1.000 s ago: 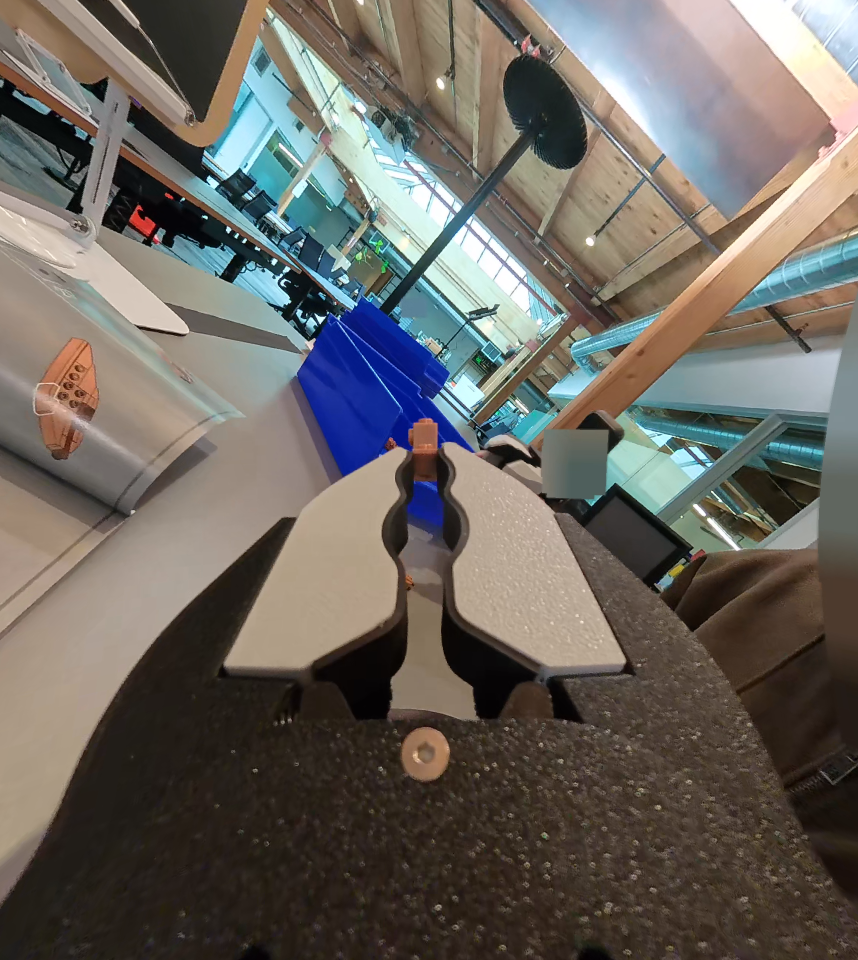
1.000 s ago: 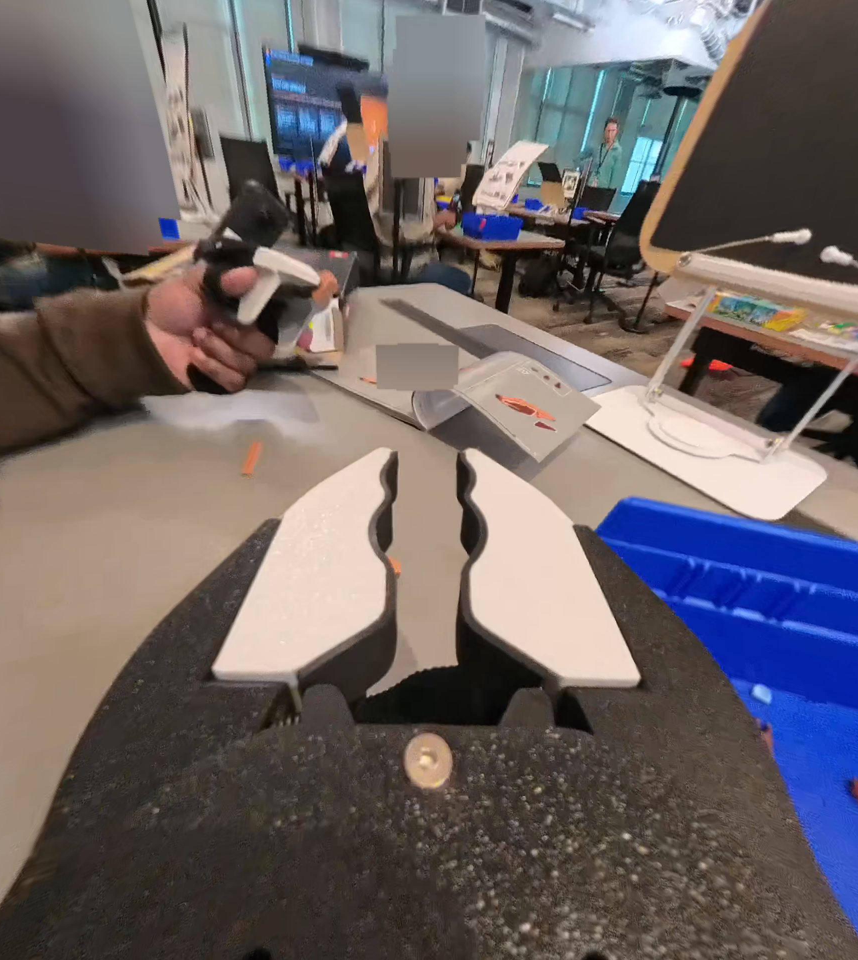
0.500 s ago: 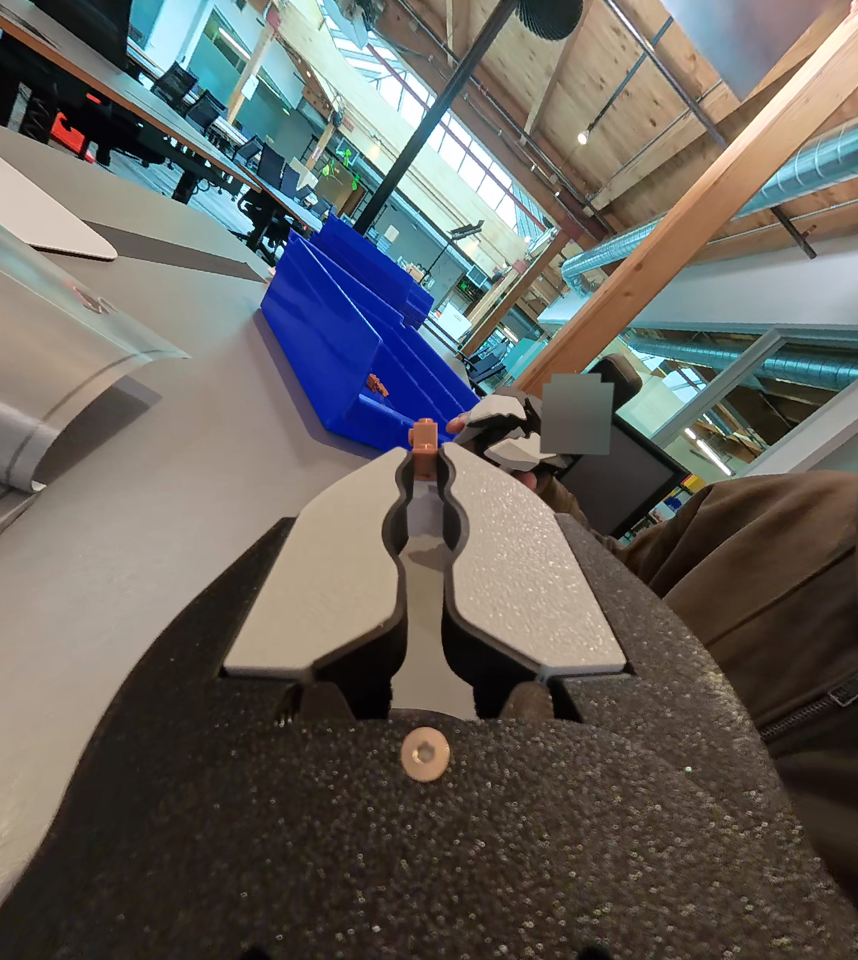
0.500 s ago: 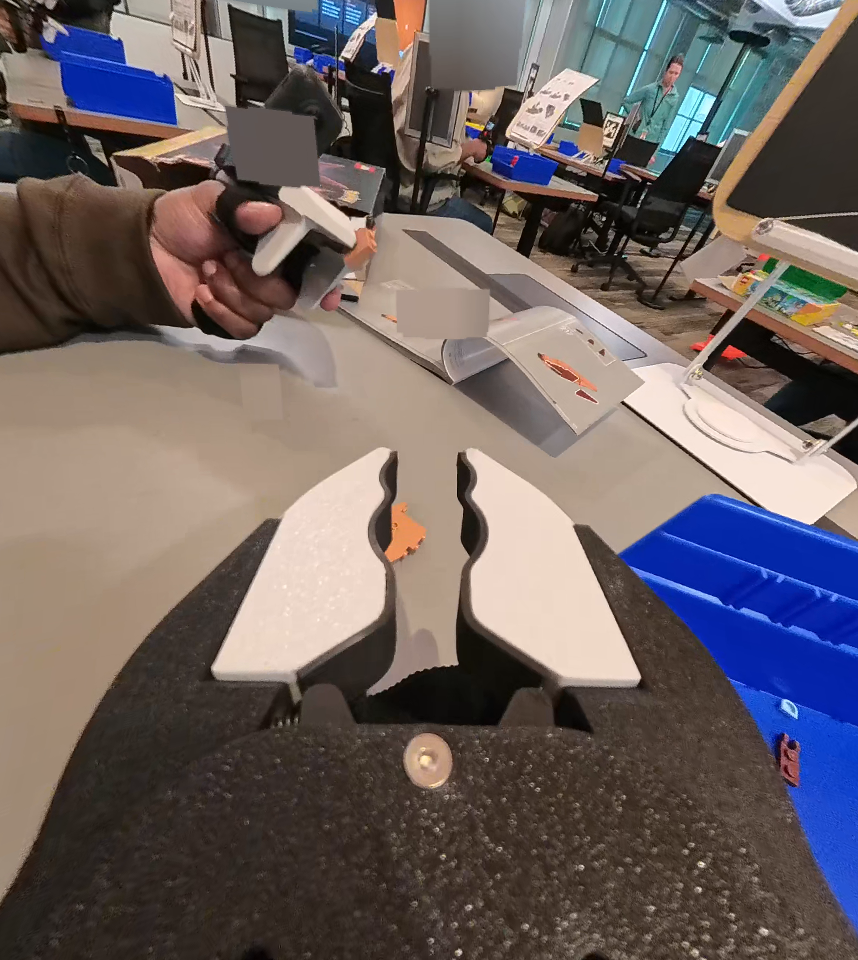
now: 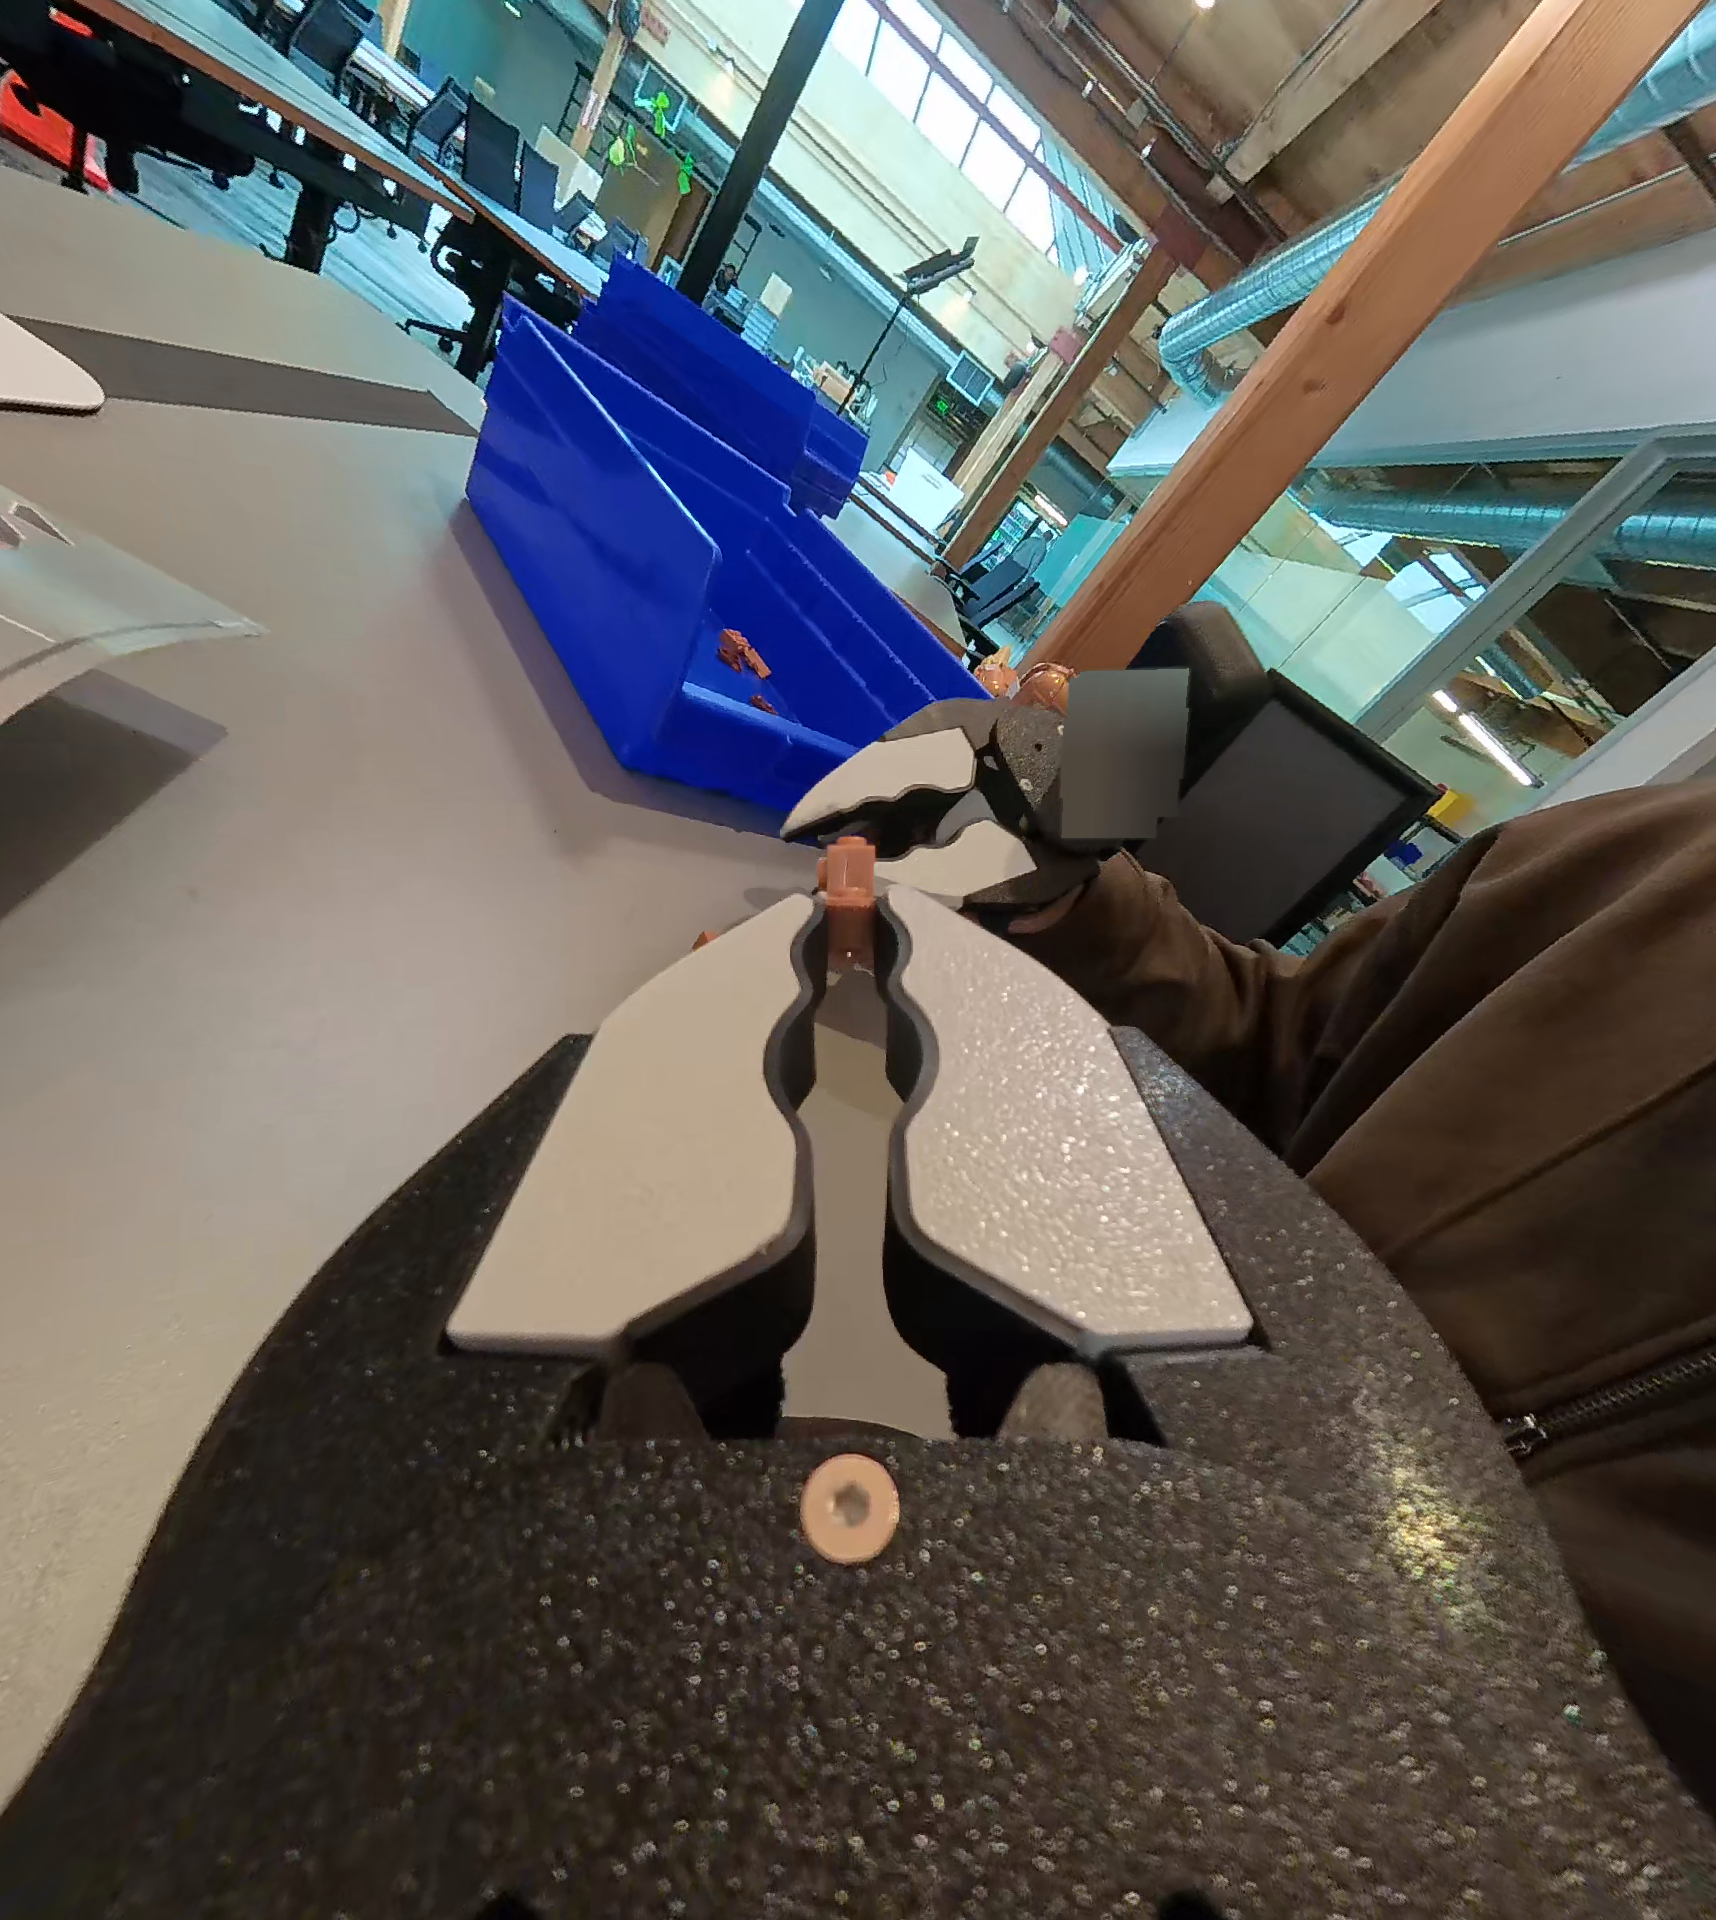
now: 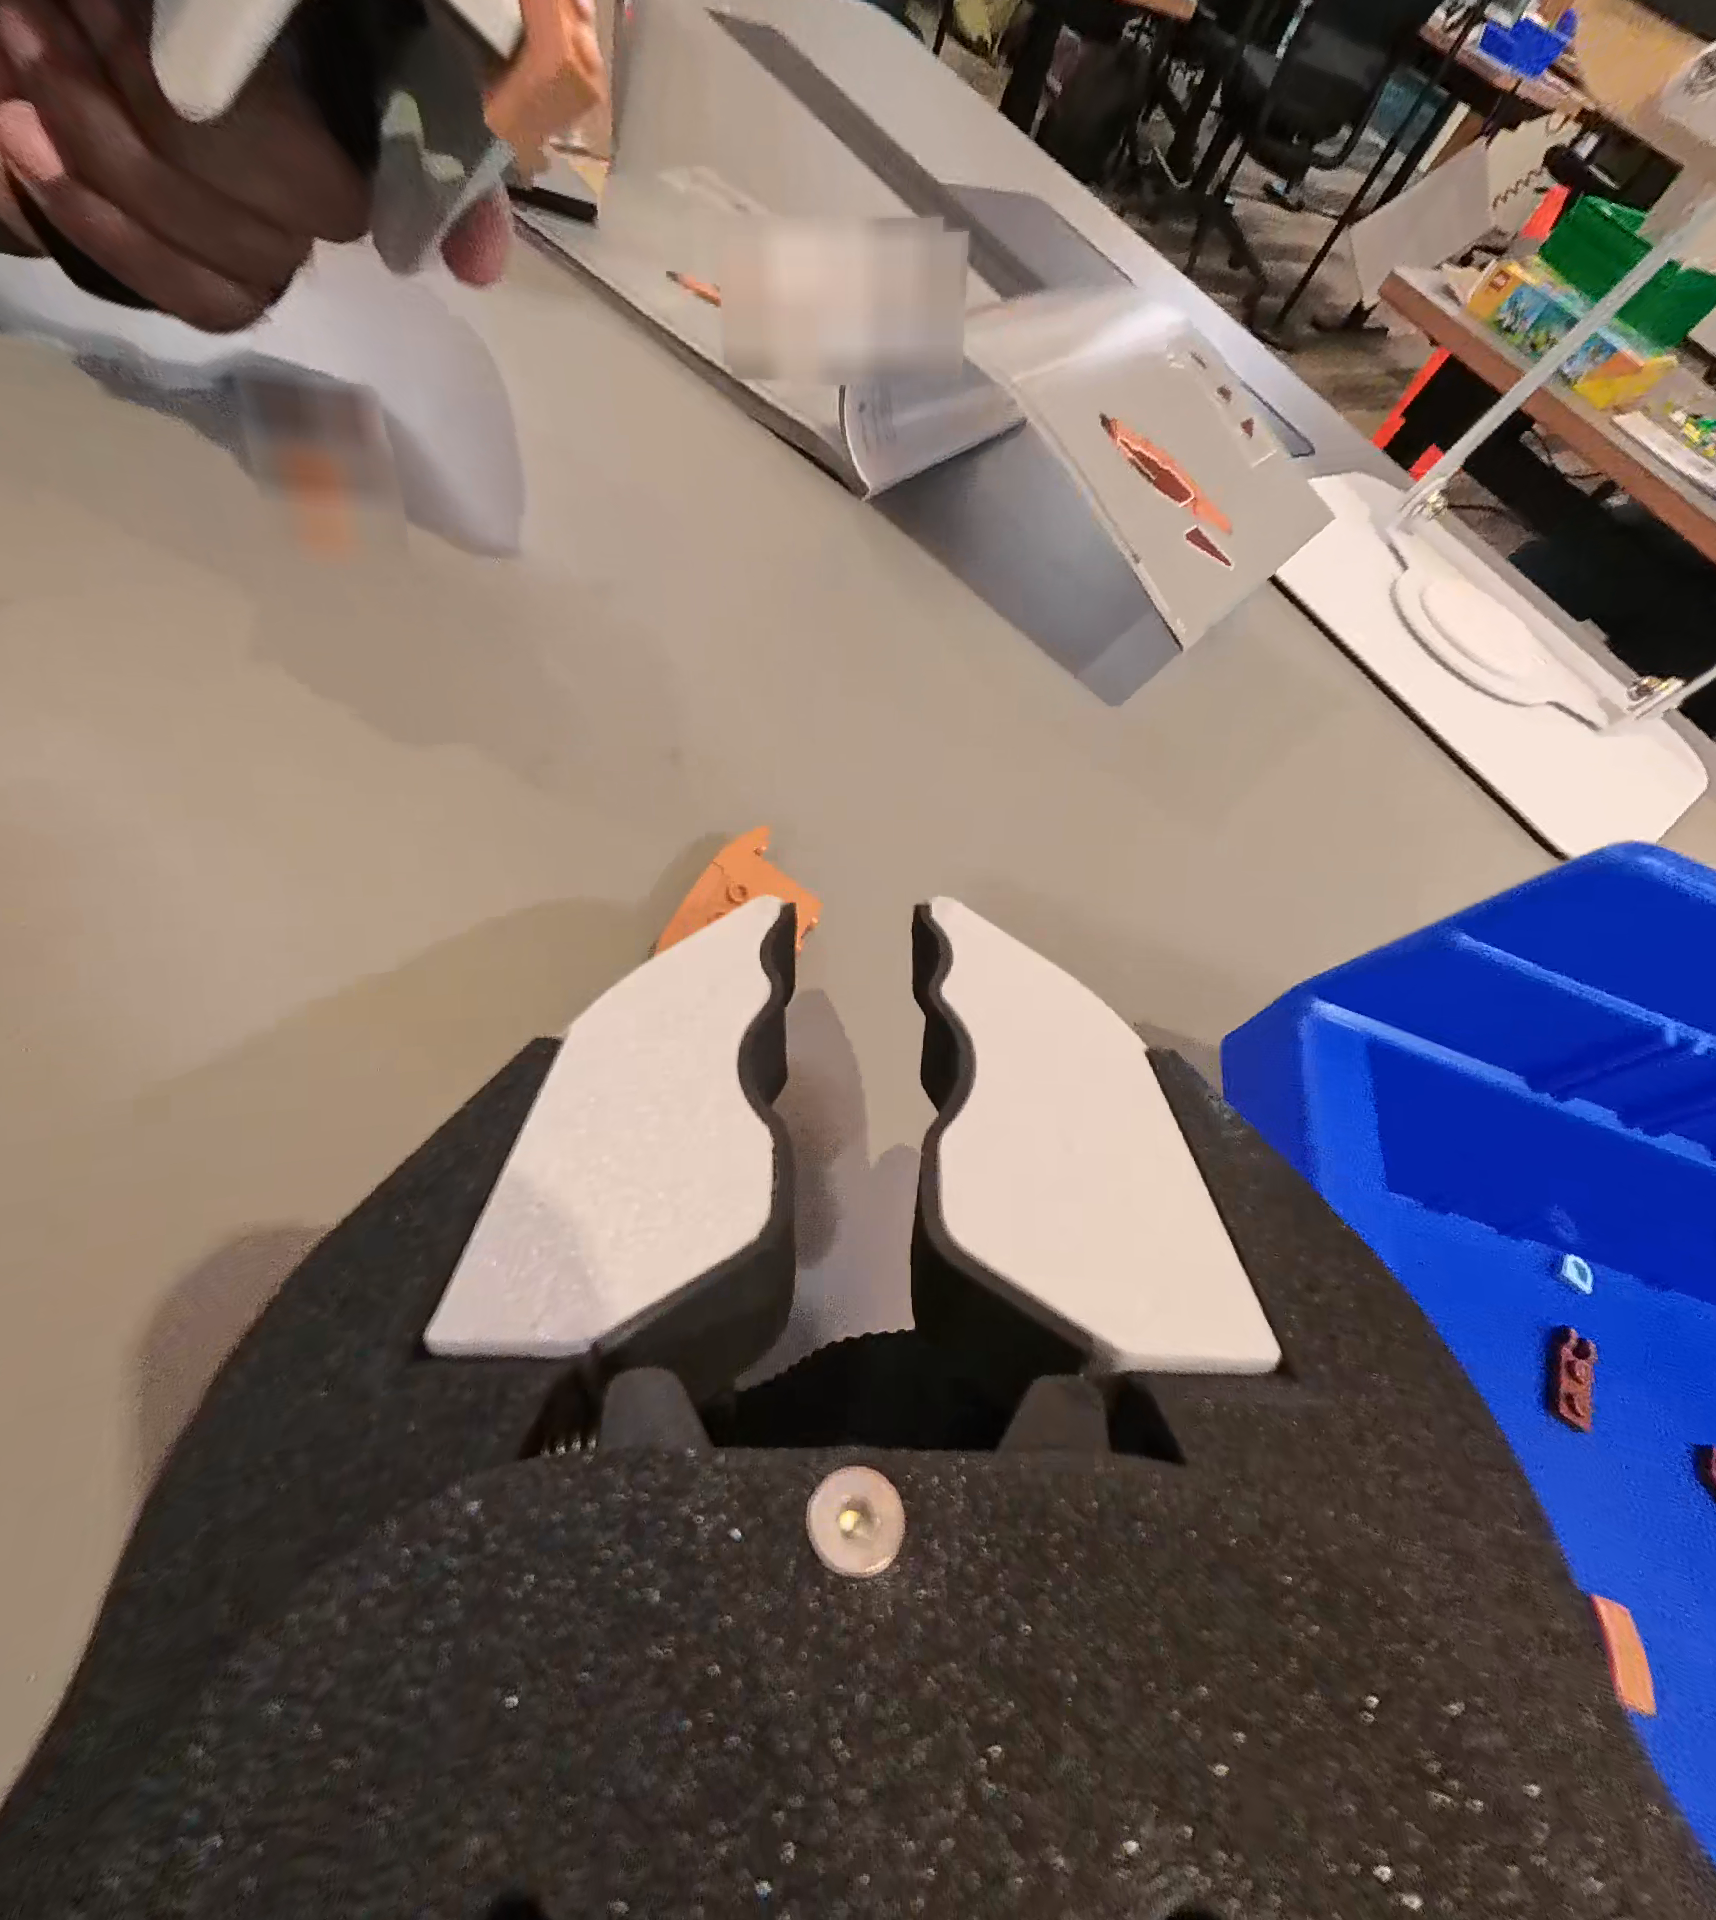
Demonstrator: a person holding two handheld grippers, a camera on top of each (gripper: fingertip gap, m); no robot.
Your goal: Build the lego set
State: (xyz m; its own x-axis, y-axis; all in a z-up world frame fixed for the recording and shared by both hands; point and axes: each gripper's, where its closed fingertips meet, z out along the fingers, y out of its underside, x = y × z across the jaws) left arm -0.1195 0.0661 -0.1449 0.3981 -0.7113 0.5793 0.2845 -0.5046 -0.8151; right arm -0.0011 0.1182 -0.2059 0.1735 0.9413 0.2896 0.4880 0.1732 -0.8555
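The open, empty right claw has the flat orange wedge-shaped lego plate just ahead-left of its left tip on the grey table; the left claw pinches a small brown lego piece.

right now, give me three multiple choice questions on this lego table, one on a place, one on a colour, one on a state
1. Where does the orange plate lie?
A. on the table, just past the right gripper's left finger
B. inside the bin
C. on the open booklet

2. What colour is the bin?
A. green
B. blue
C. white

3. How is the left gripper?
A. wide open and empty
B. lying flat on the table
C. shut on a small brown piece

Answers:
1 A, the plate rests on the bare table, partly hidden by that finger.
2 B, its walls and floor are blue in both views.
3 C, the piece sticks out from between the closed fingertips.
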